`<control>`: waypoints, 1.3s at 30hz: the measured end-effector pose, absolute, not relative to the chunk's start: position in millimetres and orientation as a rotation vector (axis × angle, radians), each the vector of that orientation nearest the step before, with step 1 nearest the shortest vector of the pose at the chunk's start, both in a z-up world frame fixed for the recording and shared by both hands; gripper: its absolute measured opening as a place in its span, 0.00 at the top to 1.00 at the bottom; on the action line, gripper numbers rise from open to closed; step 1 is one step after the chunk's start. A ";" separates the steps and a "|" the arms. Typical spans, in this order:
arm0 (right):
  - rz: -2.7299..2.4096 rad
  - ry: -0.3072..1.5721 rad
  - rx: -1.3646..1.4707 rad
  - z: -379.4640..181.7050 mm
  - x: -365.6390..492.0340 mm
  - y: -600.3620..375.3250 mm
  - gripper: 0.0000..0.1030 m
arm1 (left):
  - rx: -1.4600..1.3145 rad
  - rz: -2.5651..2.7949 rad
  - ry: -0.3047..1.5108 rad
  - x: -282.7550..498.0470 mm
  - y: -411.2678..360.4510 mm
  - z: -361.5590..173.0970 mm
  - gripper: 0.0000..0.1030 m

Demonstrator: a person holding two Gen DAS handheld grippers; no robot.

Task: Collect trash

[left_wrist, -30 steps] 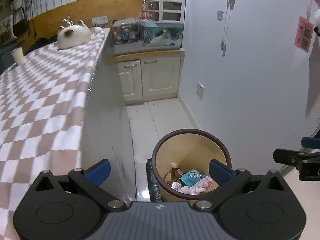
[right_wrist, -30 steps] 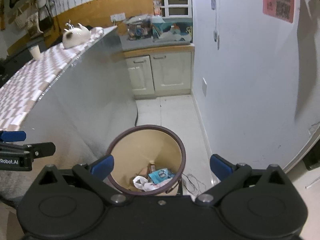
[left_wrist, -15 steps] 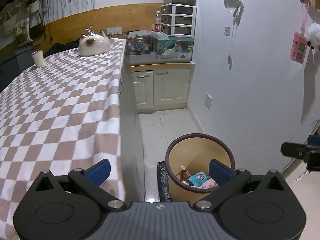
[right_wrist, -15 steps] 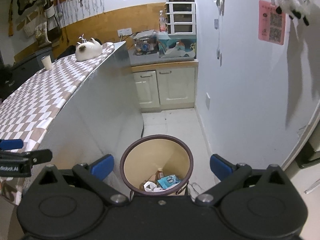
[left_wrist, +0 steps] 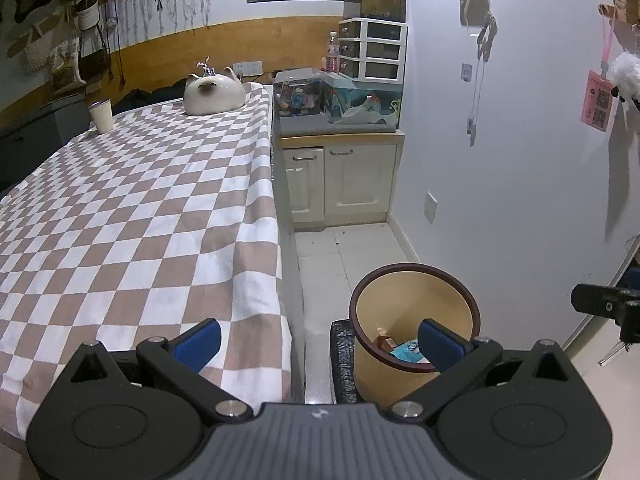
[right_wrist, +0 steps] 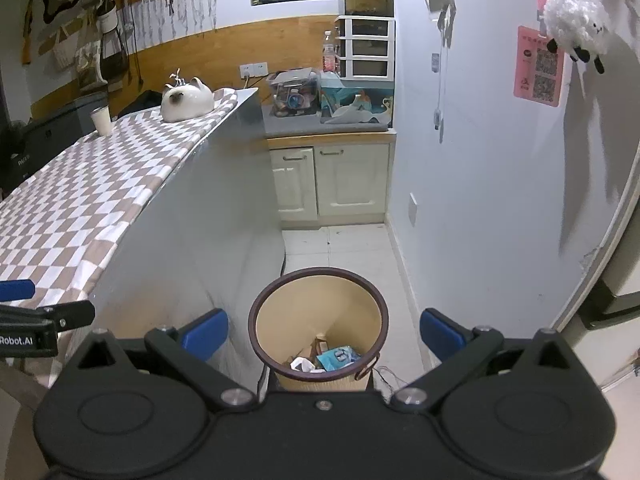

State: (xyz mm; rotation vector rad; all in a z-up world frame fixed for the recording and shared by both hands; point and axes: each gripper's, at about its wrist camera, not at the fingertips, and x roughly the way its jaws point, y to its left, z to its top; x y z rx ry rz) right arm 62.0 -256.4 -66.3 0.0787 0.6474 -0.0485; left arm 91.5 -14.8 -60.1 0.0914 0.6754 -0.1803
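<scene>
Both hand-held grippers are spread wide and carry nothing: the left hand-held gripper [left_wrist: 318, 338] hangs over the near right edge of the tabletop [left_wrist: 132, 216], the right hand-held gripper [right_wrist: 322, 326] directly above the trash bin [right_wrist: 318, 280]. This bin stands on the floor [right_wrist: 344, 248] just beside the tabletop's side panel, with trash [right_wrist: 334, 358] lying at its bottom. At the tabletop's far end sit a cat-shaped ceramic [left_wrist: 214, 94] and a cup [left_wrist: 102, 115].

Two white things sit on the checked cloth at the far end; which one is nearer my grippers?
The small white cup, standing by the cloth's left edge. The cat-shaped ceramic piece lies farther back near the wall; both grippers are open and empty.
</scene>
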 end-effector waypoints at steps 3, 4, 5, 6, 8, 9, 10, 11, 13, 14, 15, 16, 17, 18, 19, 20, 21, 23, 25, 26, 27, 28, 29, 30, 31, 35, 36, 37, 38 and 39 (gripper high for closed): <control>-0.047 0.642 0.075 -65.9 55.1 -253.6 0.00 | 0.095 -0.184 0.667 87.4 -14.6 -58.7 0.00; -0.048 0.639 0.072 -65.7 52.4 -251.8 0.00 | 0.096 -0.184 0.664 85.0 -14.6 -58.7 0.00; -0.049 0.636 0.068 -65.4 50.1 -251.1 0.00 | 0.097 -0.184 0.661 83.2 -14.8 -58.3 0.00; -0.049 0.634 0.066 -65.3 47.9 -250.5 0.00 | 0.098 -0.184 0.658 81.3 -15.0 -57.9 0.00; -0.051 0.629 0.068 -65.1 44.3 -250.2 0.00 | 0.100 -0.186 0.653 78.1 -15.1 -57.4 0.00; -0.053 0.626 0.070 -64.9 42.3 -250.3 0.00 | 0.101 -0.186 0.651 76.2 -15.7 -57.4 0.00; -0.054 0.625 0.072 -64.7 40.7 -250.6 0.00 | 0.101 -0.187 0.649 75.7 -15.6 -57.2 0.00; -0.054 0.624 0.073 -64.5 38.6 -250.9 0.00 | 0.101 -0.187 0.647 74.2 -15.9 -56.9 0.00; -0.057 0.623 0.073 -63.5 35.8 -251.4 0.00 | 0.102 -0.184 0.643 71.8 -16.2 -56.4 0.00; -0.060 0.621 0.071 -62.9 34.0 -251.5 0.00 | 0.103 -0.182 0.641 70.8 -16.3 -56.1 0.00; -0.060 0.619 0.068 -61.9 32.0 -251.0 0.00 | 0.102 -0.182 0.639 69.3 -16.2 -55.5 0.00; -0.061 0.617 0.064 -61.0 30.4 -250.3 0.00 | 0.101 -0.183 0.637 67.7 -16.2 -55.2 0.00; -0.062 0.614 0.059 -59.9 28.9 -250.2 0.00 | 0.101 -0.183 0.635 66.6 -16.3 -54.8 0.00; -0.064 0.612 0.055 -59.2 27.8 -249.8 0.00 | 0.102 -0.183 0.633 66.2 -16.1 -54.3 0.00; -0.066 0.611 0.052 -58.5 27.0 -249.6 0.00 | 0.102 -0.184 0.632 65.3 -16.2 -53.6 0.00; -0.069 0.610 0.051 -58.1 26.0 -249.5 0.00 | 0.103 -0.186 0.631 64.1 -16.3 -53.2 0.00; -0.070 0.610 0.050 -57.9 25.5 -249.6 0.00 | 0.103 -0.187 0.630 63.5 -16.3 -52.9 0.00; -0.074 0.613 0.049 -58.0 24.9 -249.5 0.00 | 0.105 -0.188 0.630 62.9 -15.8 -52.9 0.00; -0.075 0.617 0.045 -58.2 24.2 -249.5 0.00 | 0.104 -0.188 0.628 61.6 -15.8 -52.8 0.00; -0.075 0.621 0.041 -58.4 24.5 -249.2 0.00 | 0.103 -0.189 0.627 61.1 -15.3 -52.5 0.00; -0.077 0.623 0.038 -58.7 24.5 -248.6 0.00 | 0.103 -0.189 0.627 61.0 -14.5 -52.3 0.00; -0.079 0.626 0.036 -58.9 24.8 -248.2 0.00 | 0.104 -0.189 0.627 60.8 -14.8 -52.2 0.00; -0.081 0.628 0.036 -59.2 24.7 -248.5 0.00 | 0.104 -0.190 0.626 60.3 -14.4 -52.1 0.00; -0.084 0.630 0.036 -59.5 25.2 -248.6 0.00 | 0.104 -0.191 0.627 60.6 -14.5 -52.1 0.00; -0.086 0.630 0.037 -59.6 25.2 -248.7 0.00 | 0.104 -0.192 0.626 60.2 -14.4 -51.8 0.00; -0.091 0.632 0.041 -60.3 24.8 -249.7 0.00 | 0.104 -0.195 0.626 58.3 -13.3 -51.2 0.00; -0.090 0.632 0.042 -60.2 24.7 -249.5 0.00 | 0.104 -0.196 0.626 57.6 -13.1 -50.9 0.00; -0.090 0.631 0.041 -60.1 25.0 -249.9 0.00 | 0.105 -0.197 0.627 56.8 -13.2 -50.8 0.00; -0.090 0.631 0.040 -60.2 25.0 -249.9 0.00 | 0.105 -0.197 0.628 56.4 -13.1 -50.8 0.00; -0.091 0.631 0.041 -60.2 25.1 -249.9 0.00 | 0.105 -0.197 0.629 56.0 -13.1 -50.8 0.00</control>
